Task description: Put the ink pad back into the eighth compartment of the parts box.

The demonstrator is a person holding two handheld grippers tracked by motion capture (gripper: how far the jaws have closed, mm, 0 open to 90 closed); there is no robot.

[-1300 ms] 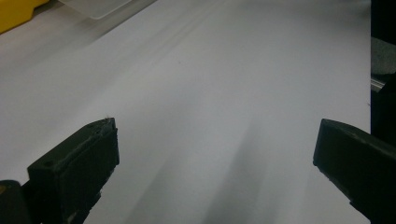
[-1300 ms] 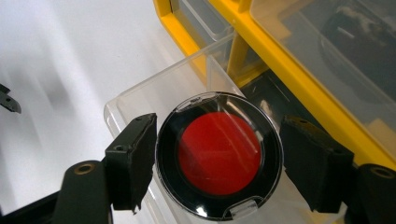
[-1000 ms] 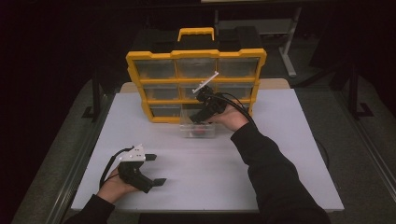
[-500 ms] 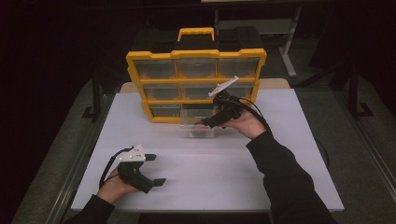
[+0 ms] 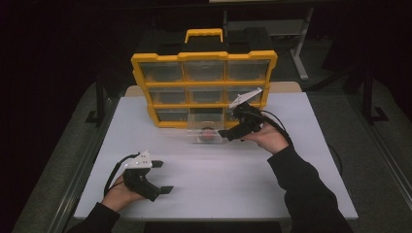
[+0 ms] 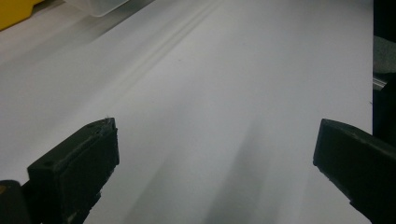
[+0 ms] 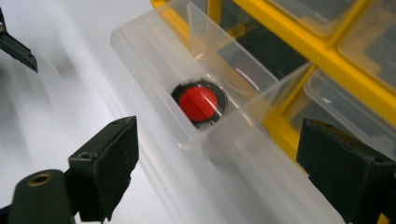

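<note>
A yellow organiser [image 5: 204, 58] with clear drawers stands at the back of the white table [image 5: 243, 184]. Its bottom middle drawer [image 5: 206, 138] is pulled out onto the table and holds a round red and black part [image 5: 208, 133]. My right gripper [image 5: 229, 127] is open at the drawer's right end, not touching it. In the right gripper view the drawer [image 7: 154, 79] and the red part [image 7: 199, 103] lie ahead of the open gripper [image 7: 223, 144], jaws wide apart. My left gripper [image 5: 163, 176] rests open near the front left, with bare table under the gripper [image 6: 215, 140].
The other drawers [image 5: 204, 72] of the organiser are shut. A corner of the pulled-out drawer [image 6: 98, 4] and a bit of yellow frame [image 6: 14, 7] sit far ahead in the left gripper view. A cable [image 5: 335, 155] trails right of the right hand.
My right gripper has shifted from over the pulled-out drawer to its right end and come down a little. The left gripper has stayed where it was.
</note>
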